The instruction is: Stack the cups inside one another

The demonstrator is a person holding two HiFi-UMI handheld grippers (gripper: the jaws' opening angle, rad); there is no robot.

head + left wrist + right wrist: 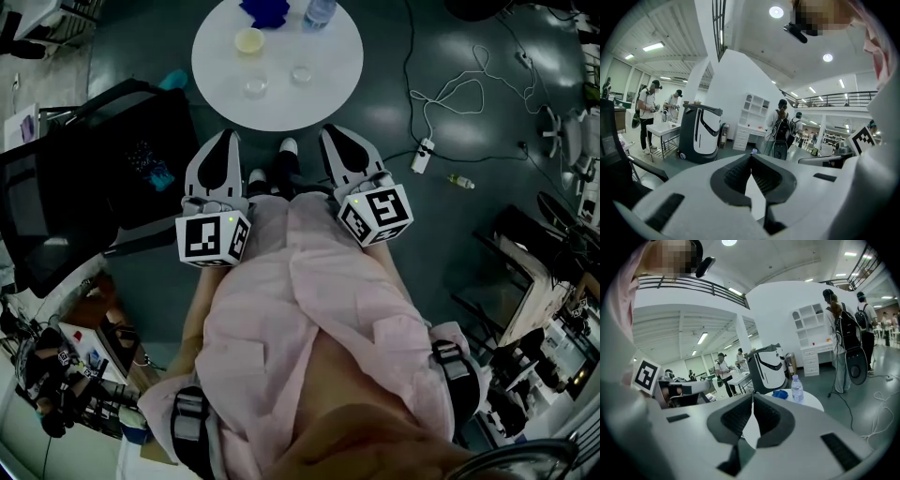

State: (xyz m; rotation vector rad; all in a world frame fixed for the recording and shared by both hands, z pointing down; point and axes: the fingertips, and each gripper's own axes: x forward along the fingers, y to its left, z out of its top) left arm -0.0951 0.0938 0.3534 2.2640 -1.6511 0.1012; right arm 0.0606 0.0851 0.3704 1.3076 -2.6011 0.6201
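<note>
- Standing ahead, the round white desk (337, 66) carries the cups, spaced apart.
- Left hand-held gripper (228, 138) and right hand-held gripper (331, 131): jaws pinched together, empty, short of the desk.
- Yellowish cup (249, 39) and clear cups (256, 86): probably light, so reaching in with unopened jaws could topple one.

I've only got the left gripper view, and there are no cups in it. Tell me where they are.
Observer: In the head view, a yellowish cup, left clear cup and right clear cup stand apart on the round white table ahead, none nested.
Operator: Report the other gripper.
Observer: The right gripper is empty, fingers shut.
Operator: List anything else on the table.
Observer: A water bottle and a blue object at its far edge.
</note>
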